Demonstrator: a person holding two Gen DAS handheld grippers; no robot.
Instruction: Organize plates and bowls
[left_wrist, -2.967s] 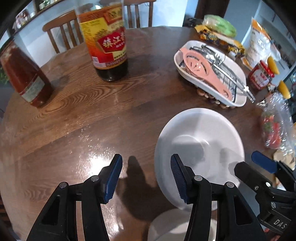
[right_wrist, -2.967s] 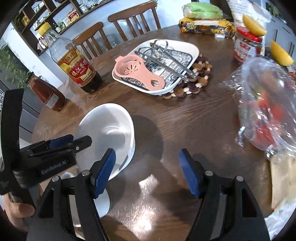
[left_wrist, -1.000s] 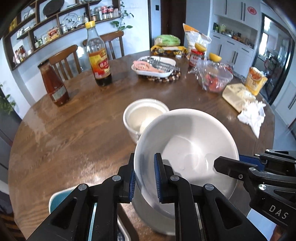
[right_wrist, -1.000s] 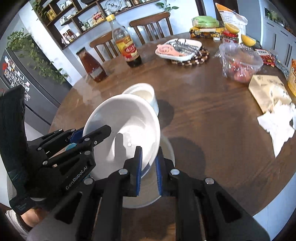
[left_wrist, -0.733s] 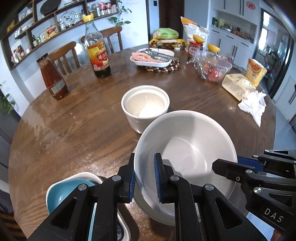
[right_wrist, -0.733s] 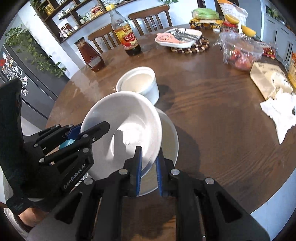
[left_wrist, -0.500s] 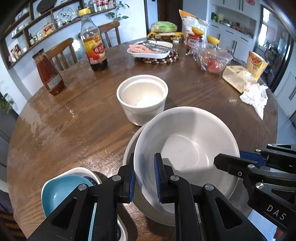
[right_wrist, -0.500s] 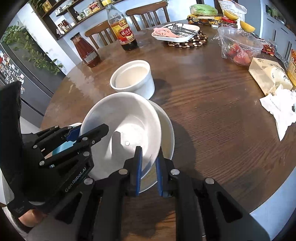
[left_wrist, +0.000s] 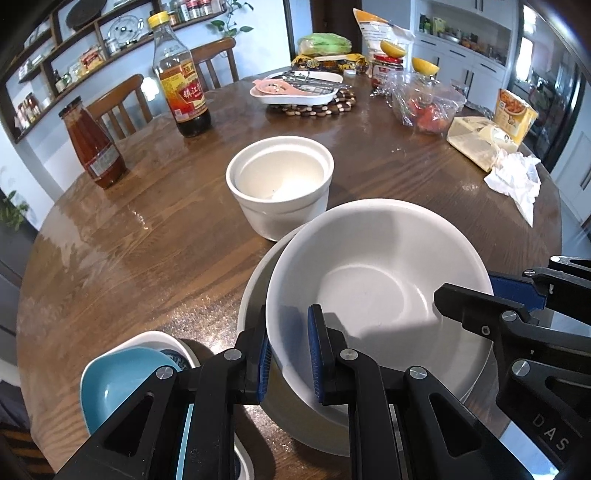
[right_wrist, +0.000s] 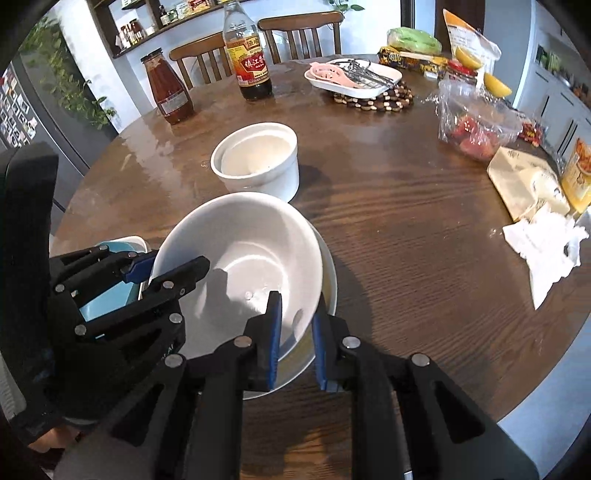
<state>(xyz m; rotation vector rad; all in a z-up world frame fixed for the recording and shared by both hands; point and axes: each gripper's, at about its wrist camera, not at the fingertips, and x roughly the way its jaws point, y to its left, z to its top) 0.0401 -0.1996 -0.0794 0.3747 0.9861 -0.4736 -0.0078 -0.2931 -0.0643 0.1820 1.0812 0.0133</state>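
A wide white bowl (left_wrist: 369, 280) (right_wrist: 243, 251) rests in a shallow white plate (left_wrist: 255, 291) (right_wrist: 330, 280) near the table's front edge. My left gripper (left_wrist: 289, 350) is shut on the bowl's near-left rim, one pad inside and one outside. My right gripper (right_wrist: 295, 325) straddles the near-right rim; its jaws are opening, with the rim still between the pads. Each gripper shows in the other's view: the right gripper (left_wrist: 476, 291) at the right, the left gripper (right_wrist: 171, 266) at the left. A deep white bowl (left_wrist: 280, 184) (right_wrist: 258, 158) stands just behind the plate.
A teal bowl (left_wrist: 118, 376) (right_wrist: 107, 295) sits in a white dish left of the plate. Farther back stand a sauce jar (left_wrist: 94, 147), a vinegar bottle (left_wrist: 183, 85) and a tray of utensils (left_wrist: 299, 92). Bagged food (left_wrist: 424, 107) and crumpled paper (left_wrist: 517, 181) lie at the right.
The white bowl has come down with both grippers and now sits in the plate. The right gripper's pads stand slightly wider apart.
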